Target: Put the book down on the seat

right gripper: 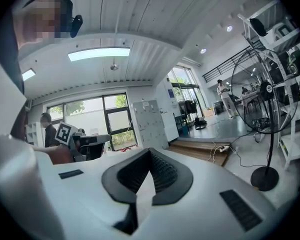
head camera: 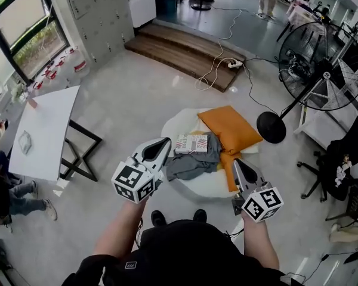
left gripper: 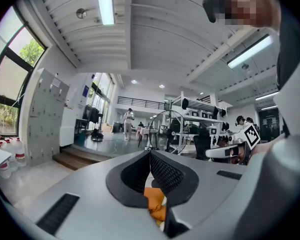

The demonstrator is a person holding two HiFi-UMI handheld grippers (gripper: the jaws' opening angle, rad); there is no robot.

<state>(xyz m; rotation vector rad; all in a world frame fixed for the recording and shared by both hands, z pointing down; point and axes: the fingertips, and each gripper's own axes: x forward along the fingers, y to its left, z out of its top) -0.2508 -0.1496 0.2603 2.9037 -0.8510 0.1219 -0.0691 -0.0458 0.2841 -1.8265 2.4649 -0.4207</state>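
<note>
The left gripper (head camera: 165, 142) and right gripper (head camera: 238, 162) are held level near the person, each with its jaws together on nothing. Just past the left gripper, and nearer to it, the book (head camera: 191, 143) lies flat toward the seat's (head camera: 206, 188) far-left edge. Its long axis runs crosswise and it touches the grey cloth (head camera: 191, 163).

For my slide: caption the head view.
Book on white seat, beside orange cushion; left gripper, right gripper shut.
</note>
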